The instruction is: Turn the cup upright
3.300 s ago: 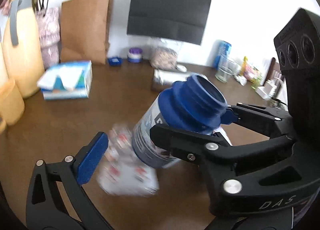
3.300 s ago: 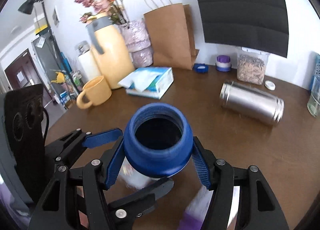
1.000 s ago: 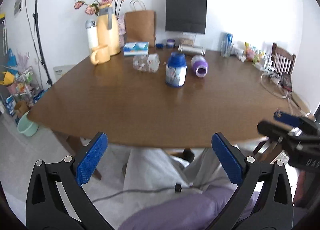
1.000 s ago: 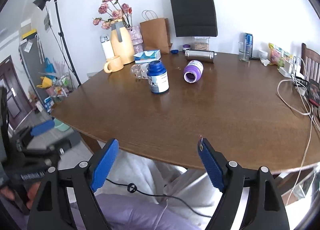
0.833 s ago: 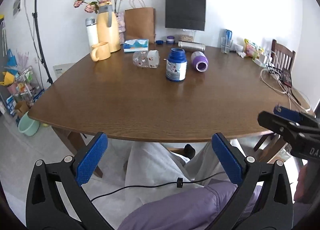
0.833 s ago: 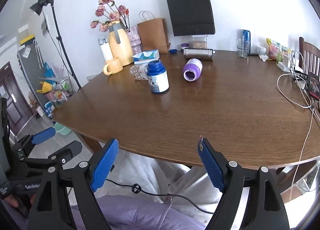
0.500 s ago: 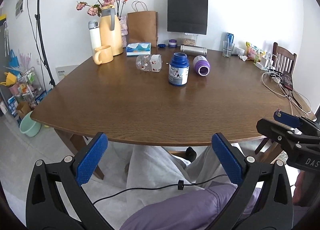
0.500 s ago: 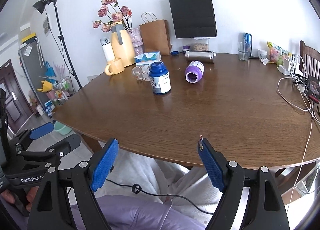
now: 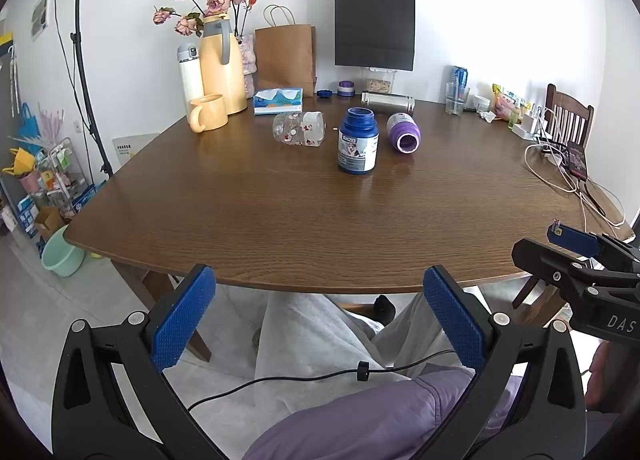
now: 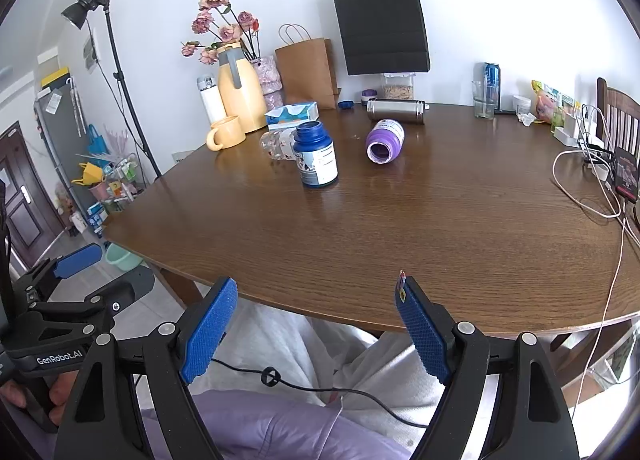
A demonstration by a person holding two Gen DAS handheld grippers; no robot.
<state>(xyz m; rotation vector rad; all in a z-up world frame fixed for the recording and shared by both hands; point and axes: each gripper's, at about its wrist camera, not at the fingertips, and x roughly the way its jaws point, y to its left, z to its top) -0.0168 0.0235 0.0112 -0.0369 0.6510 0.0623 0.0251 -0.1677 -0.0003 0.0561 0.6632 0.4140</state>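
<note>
Both sets of jaws stand wide and hold nothing — the left gripper (image 9: 319, 314) and the right gripper (image 10: 316, 326) hang off the near edge of the wooden table (image 9: 280, 212), above the person's lap. Far across the table the blue cup (image 9: 357, 141) stands upright, mouth up. Just beside it lie a clear patterned jar (image 9: 299, 129) on the left and a purple bottle (image 9: 404, 133) on the right — both on their sides.

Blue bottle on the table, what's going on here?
Nothing is being handled right now. The blue bottle stands upright, mouth up, on the wooden table. The purple bottle and the clear patterned cup lie on their sides beside it. The left gripper and right gripper are open and empty, off the near edge.
</note>
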